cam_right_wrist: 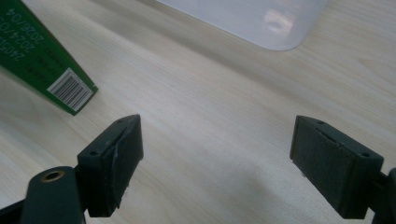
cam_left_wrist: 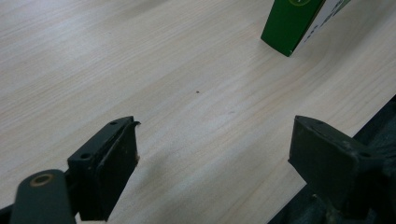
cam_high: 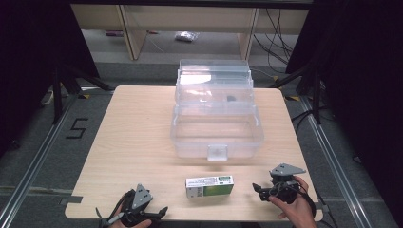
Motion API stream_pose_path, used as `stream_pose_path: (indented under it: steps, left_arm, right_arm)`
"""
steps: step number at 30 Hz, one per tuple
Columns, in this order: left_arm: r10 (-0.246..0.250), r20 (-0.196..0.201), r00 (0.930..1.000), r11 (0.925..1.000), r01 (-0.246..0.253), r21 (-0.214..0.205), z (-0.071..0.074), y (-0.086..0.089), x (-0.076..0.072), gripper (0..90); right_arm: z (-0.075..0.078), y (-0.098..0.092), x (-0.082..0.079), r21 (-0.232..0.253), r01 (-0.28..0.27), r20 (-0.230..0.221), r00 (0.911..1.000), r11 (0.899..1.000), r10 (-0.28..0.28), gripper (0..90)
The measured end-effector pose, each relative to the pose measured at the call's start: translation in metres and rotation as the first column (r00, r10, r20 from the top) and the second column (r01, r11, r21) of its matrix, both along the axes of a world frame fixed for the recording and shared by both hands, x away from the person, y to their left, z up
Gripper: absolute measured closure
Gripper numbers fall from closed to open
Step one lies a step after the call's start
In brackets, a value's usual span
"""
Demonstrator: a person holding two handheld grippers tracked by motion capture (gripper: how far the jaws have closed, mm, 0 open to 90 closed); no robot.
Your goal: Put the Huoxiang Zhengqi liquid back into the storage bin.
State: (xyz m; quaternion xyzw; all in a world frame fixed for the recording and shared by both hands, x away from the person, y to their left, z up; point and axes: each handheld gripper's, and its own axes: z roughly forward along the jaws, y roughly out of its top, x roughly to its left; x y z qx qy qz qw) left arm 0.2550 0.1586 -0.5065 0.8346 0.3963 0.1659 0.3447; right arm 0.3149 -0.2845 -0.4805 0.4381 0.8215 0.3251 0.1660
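A small green and white carton (cam_high: 209, 185) lies flat near the front edge of the wooden table (cam_high: 133, 142), between my two grippers. My left gripper (cam_high: 161, 212) rests at the front left, open with bare wood between its jaws; the carton's green corner (cam_left_wrist: 292, 25) lies ahead of it. My right gripper (cam_high: 258, 190) sits at the front right, held by a hand, open and empty. The carton's barcode end (cam_right_wrist: 44, 70) lies ahead to its left. A clear plastic box (cam_high: 216, 130) with its lid raised stands in the middle of the table.
The clear box's rounded corner (cam_right_wrist: 275, 23) lies ahead of the right gripper. A small dark item (cam_high: 231, 99) sits inside the upper tier of the box. The table's front edge (cam_left_wrist: 373, 116) runs close by the left gripper's right jaw. Dark stands flank the table.
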Motion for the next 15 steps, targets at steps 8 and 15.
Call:
stream_pose_path:
  steps: [8,15]
  left_arm:
    - [0.025,0.006,0.9997,0.9994,-0.025,-0.022,-0.002,-0.002,0.000,14.8]
    - [0.007,0.003,1.0000,0.9998,-0.007,-0.017,-0.002,-0.001,0.001,14.8]
  right_arm:
    - [0.007,0.009,-0.001,0.000,-0.036,-0.012,0.9993,0.999,0.036,18.1]
    - [0.017,0.013,-0.001,0.008,-0.053,0.003,0.9986,0.999,0.053,18.3]
